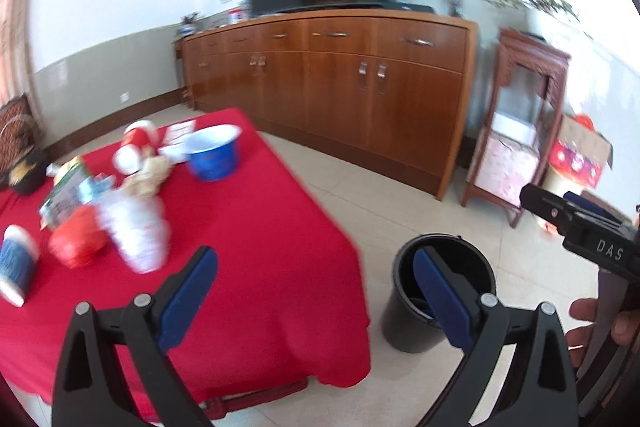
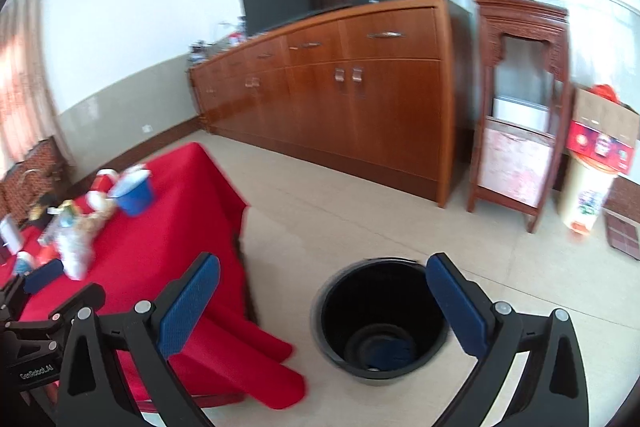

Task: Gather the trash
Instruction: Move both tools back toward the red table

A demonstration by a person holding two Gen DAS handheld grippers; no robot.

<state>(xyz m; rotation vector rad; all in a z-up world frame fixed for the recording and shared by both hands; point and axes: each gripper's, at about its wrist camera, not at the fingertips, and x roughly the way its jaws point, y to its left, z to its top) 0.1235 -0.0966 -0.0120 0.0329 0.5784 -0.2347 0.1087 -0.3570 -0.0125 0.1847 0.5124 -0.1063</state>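
- The left gripper (image 1: 316,291) is spread wide with nothing between its blue pads, and it hangs over the near edge of the surface (image 1: 248,235), which is draped in a red cloth.
- The right gripper (image 2: 320,297) is likewise released and empty, and it points down toward the black bin (image 2: 382,319) on the floor just beside the surface's corner.
- Something dark and blue appears to lie at the bottom of the bin; its identity is too dim to tell.
- The step in hand looks like reaching for the next piece. The nearest trash is the crumpled clear plastic (image 1: 136,227) touching a red bag (image 1: 76,241), with a blue-banded cup (image 1: 16,263) on its side at the left.
- Best to take the crumpled plastic first, closing low on its bulk so it does not slip out.
- Farther back sit a blue bowl (image 1: 214,151) and red-and-white cups (image 1: 138,137); leave them until the near cluster is gone.
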